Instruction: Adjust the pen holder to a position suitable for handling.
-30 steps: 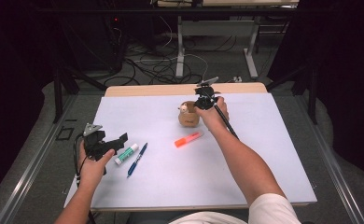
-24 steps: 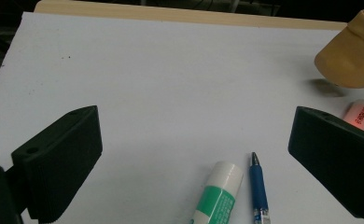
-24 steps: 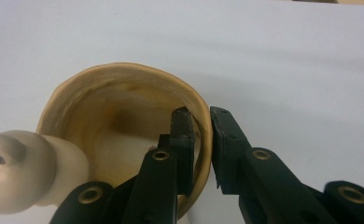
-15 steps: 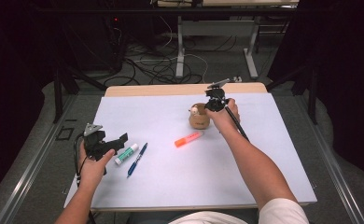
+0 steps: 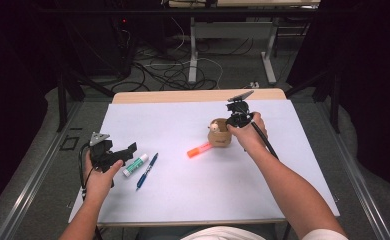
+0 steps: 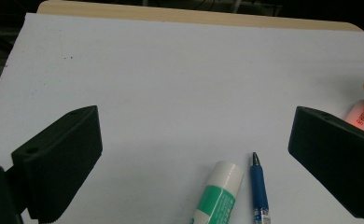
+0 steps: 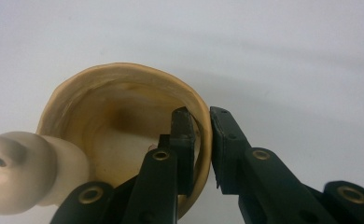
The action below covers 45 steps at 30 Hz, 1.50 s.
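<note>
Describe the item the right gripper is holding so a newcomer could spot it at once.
On the white table, look right of centre, beside the orange marker. The right gripper pinches the rim of a tan cup: the one upright, hollow item; the others are slim sticks lying flat.

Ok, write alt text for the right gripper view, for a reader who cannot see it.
The right gripper pinches the rim of a tan cup, one black jaw inside the wall and one outside. A pale rounded object leans out over the cup's rim at the lower left, and the white table surface lies behind.
</note>
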Each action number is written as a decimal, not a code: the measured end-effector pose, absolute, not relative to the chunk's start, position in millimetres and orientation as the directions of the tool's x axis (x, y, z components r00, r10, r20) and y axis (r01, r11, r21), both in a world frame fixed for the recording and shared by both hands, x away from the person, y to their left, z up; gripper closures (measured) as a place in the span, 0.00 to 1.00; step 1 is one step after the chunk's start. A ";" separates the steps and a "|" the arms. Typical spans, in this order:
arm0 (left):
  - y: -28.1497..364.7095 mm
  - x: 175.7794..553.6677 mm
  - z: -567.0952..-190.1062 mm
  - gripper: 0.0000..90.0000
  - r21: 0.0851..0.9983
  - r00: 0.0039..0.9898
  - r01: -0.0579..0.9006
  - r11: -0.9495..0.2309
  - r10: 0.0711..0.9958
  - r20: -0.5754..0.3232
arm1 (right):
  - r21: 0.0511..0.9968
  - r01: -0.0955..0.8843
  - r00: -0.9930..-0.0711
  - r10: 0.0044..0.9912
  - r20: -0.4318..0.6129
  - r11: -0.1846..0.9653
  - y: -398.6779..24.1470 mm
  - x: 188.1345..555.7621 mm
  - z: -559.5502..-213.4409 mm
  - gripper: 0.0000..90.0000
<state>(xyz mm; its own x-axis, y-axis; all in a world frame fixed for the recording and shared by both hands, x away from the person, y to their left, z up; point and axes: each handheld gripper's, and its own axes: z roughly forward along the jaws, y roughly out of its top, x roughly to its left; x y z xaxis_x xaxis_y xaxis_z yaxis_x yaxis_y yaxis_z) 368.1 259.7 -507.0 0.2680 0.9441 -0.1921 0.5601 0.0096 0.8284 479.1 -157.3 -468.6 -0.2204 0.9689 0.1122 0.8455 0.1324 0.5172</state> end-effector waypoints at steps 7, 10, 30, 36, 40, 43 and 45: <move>259.0 367.6 -506.6 0.03 0.829 0.267 0.559 0.009 0.945 -0.191 | 0.481 0.862 -0.250 0.960 0.125 0.162 -155.5 456.6 -469.4 0.89; 258.6 367.5 -506.5 0.03 0.829 0.269 0.559 0.006 0.944 -0.189 | 0.487 0.855 -0.269 0.956 0.121 0.179 -149.8 447.2 -470.9 0.89; 256.0 367.7 -507.3 0.03 0.826 0.274 0.563 -0.005 0.945 -0.181 | 0.458 0.843 -0.371 0.921 0.116 0.282 -116.8 390.9 -479.5 0.89; 254.7 367.5 -507.2 0.03 0.829 0.277 0.559 -0.008 0.944 -0.178 | 0.460 0.842 -0.373 0.920 0.119 0.281 -112.1 385.0 -489.0 0.90; 255.0 368.0 -507.8 0.03 0.828 0.276 0.561 -0.007 0.944 -0.180 | 0.447 0.852 -0.361 0.924 0.123 0.274 -114.9 382.4 -491.7 0.90; 254.1 368.3 -508.2 0.03 0.826 0.279 0.563 -0.010 0.944 -0.178 | 0.420 0.866 -0.355 0.925 0.139 0.270 -118.7 380.6 -491.3 0.90; 253.5 368.2 -507.7 0.03 0.827 0.281 0.562 -0.014 0.943 -0.176 | 0.420 0.869 -0.356 0.921 0.158 0.263 -121.9 380.6 -491.3 0.89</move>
<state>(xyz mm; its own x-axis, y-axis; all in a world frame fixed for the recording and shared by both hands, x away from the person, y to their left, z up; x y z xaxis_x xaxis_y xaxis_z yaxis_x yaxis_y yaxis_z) 368.2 253.5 -507.7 0.2813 0.9434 -0.1757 0.5625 -0.0138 0.8267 380.6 -121.9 -491.3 -0.3556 0.9211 0.1583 0.8686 0.2632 0.4198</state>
